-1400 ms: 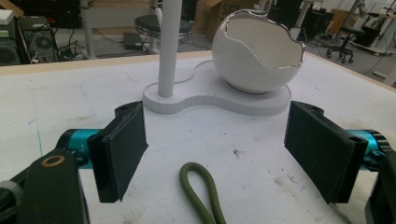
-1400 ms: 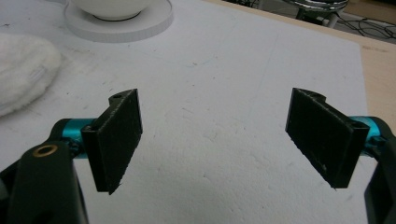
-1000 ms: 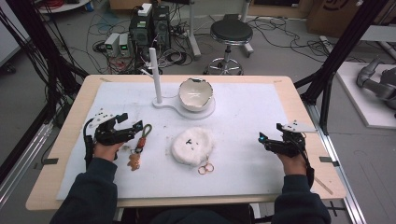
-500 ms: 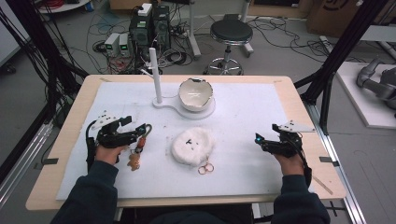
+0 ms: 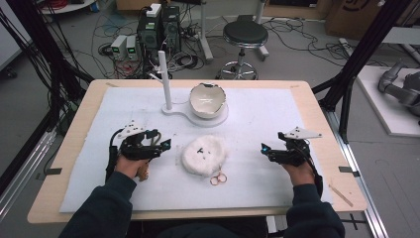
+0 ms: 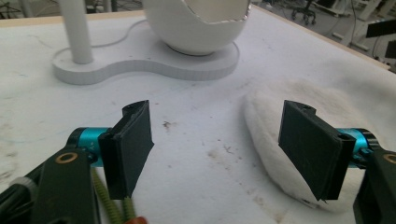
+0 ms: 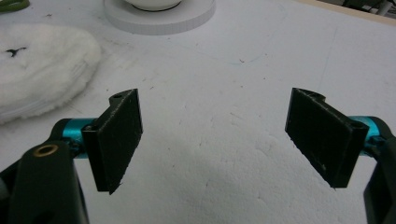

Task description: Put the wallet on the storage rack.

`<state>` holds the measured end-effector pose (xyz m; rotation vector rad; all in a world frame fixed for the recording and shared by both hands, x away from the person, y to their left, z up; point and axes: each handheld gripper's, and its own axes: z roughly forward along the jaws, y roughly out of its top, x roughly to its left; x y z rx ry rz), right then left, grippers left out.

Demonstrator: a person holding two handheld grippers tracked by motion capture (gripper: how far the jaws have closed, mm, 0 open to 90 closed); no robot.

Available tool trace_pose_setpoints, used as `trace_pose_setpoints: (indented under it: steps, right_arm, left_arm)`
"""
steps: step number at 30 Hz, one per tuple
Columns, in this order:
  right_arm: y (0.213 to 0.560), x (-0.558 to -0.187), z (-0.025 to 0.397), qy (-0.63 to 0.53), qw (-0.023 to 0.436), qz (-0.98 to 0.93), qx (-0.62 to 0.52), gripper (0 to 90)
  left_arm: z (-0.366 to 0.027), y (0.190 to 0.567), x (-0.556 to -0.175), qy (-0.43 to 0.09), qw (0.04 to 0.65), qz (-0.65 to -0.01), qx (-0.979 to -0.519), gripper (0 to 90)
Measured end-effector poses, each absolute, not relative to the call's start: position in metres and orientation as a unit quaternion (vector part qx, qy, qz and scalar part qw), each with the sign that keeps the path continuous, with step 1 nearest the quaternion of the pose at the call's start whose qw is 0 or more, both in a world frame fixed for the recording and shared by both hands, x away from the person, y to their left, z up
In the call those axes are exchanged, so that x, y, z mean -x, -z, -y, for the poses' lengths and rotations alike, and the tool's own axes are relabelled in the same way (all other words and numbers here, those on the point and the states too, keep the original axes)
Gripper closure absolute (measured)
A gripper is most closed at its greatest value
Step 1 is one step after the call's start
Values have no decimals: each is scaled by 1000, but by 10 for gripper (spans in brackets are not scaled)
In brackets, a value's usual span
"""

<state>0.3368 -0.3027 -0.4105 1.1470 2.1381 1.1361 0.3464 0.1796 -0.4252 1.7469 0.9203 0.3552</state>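
A white fluffy pad (image 5: 203, 155) lies mid-table with two small rings (image 5: 218, 178) at its near edge. My left gripper (image 5: 166, 145) stands open just left of the pad, over a green braided cord with an orange end (image 5: 143, 171). In the left gripper view the left gripper (image 6: 219, 149) has bare mat between its jaws; the pad (image 6: 280, 107) sits behind the right jaw and the cord (image 6: 109, 203) lies under the left one. My right gripper (image 5: 264, 148) is open over bare mat to the right of the pad. In its own view the right gripper (image 7: 219, 140) holds nothing, and the pad (image 7: 42, 70) lies far left.
A white stand (image 5: 173, 110) at the back centre carries an upright post (image 5: 165, 82) and a jagged-rimmed white bowl (image 5: 208, 99). A white mat (image 5: 277, 109) covers the wooden table (image 5: 317, 99). A stool and cables sit on the floor beyond.
My left gripper has moved right, over the green cord and closer to the fluffy pad. My right gripper has drifted slightly left. Both stay open.
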Motion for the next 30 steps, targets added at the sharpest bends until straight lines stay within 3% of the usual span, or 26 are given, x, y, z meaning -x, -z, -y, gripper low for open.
trace_pose_setpoints:
  steps: [15, 22, 23, 24, 25, 28, 30]
  right_arm:
    - [412, -337, 299, -412, 224, -780, -415, 191]
    - [413, -337, 297, -409, 218, -786, -409, 190]
    - [413, -337, 297, -409, 217, -786, -409, 191]
    - [413, -337, 296, -408, 215, -788, -408, 191]
    - [413, -337, 296, -408, 215, -788, -408, 191]
    - [414, -338, 292, -406, 209, -794, -401, 191]
    - [415, -338, 289, -406, 206, -797, -398, 191]
  left_arm:
    - [-120, 440, -352, -97, 467, -366, -799, 222]
    - [-109, 450, -354, -64, 432, -377, -817, 323]
    - [-109, 449, -354, -58, 435, -371, -818, 372]
    - [-110, 450, -354, -34, 444, -364, -818, 496]
    - [-110, 450, -354, -34, 444, -364, -818, 559]
    - [-110, 447, -352, -55, 447, -357, -818, 710]
    - [-113, 444, -351, -58, 461, -353, -812, 749]
